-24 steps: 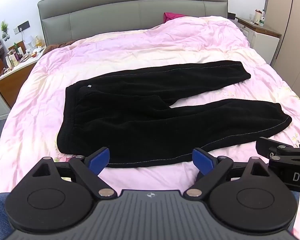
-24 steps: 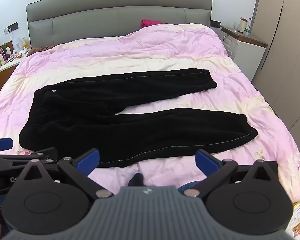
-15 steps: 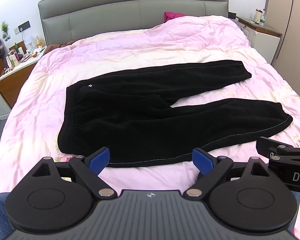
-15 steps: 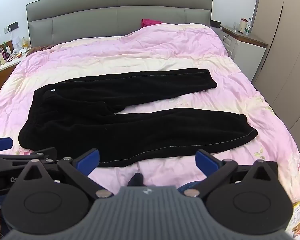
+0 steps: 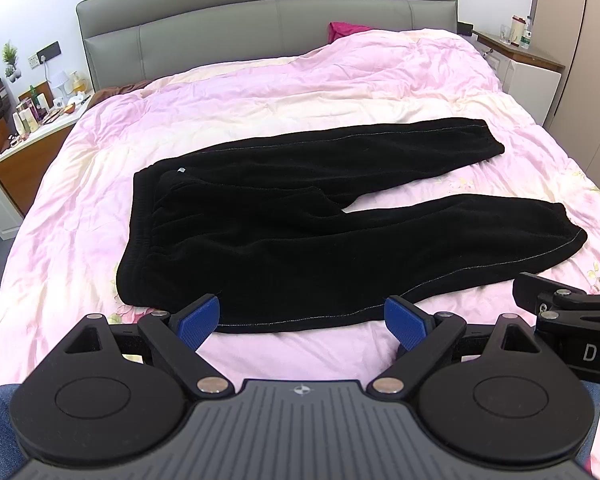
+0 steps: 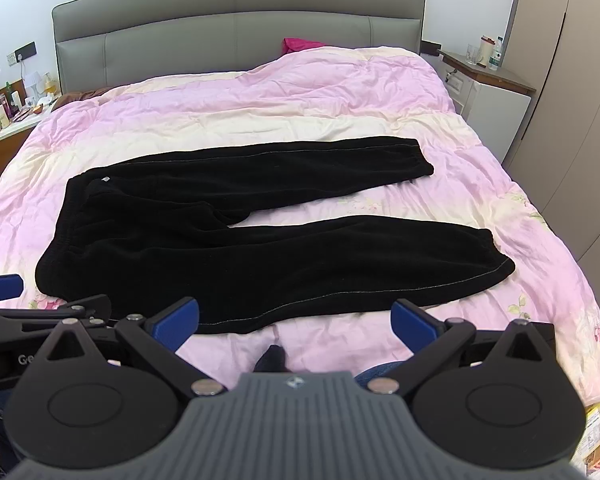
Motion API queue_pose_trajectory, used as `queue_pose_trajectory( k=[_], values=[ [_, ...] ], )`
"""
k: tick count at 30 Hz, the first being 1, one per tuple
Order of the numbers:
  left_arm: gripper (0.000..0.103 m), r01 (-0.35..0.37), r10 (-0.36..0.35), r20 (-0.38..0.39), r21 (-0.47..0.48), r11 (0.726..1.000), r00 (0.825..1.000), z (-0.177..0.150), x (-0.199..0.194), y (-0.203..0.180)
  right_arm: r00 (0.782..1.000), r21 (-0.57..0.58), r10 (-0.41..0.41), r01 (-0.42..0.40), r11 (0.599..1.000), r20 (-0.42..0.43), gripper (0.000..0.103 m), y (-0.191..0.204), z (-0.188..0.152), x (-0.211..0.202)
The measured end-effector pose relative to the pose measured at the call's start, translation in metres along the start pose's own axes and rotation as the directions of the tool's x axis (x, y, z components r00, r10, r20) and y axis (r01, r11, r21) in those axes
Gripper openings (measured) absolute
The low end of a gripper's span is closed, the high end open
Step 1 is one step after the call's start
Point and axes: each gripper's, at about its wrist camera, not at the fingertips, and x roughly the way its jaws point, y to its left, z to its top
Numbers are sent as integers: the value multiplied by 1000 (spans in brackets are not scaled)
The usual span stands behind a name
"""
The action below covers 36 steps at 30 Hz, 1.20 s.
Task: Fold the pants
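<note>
The letters "DA" are read on the right gripper [image 5: 580, 320]; "Ge" is read on the left gripper [image 6: 40, 320].

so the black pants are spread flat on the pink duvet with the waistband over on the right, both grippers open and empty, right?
Not quite: the waistband of the black pants lies on the left, as the left wrist view shows. The rest holds: they lie flat on the pink duvet, and the left gripper and right gripper are open and empty.

A home bedroom: a padded headboard [image 5: 268, 12], pink duvet [image 5: 300, 92] and cluttered nightstand [image 5: 32, 136].
</note>
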Motion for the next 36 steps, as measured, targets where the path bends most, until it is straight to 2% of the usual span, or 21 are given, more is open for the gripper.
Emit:
queue_pose_trajectory(
  k=[36],
  values=[
    [103, 1, -1, -5, 5, 1000, 1000, -4, -1, 1, 1000, 2, -9, 9, 1000, -2, 98, 1, -1, 0]
  ],
)
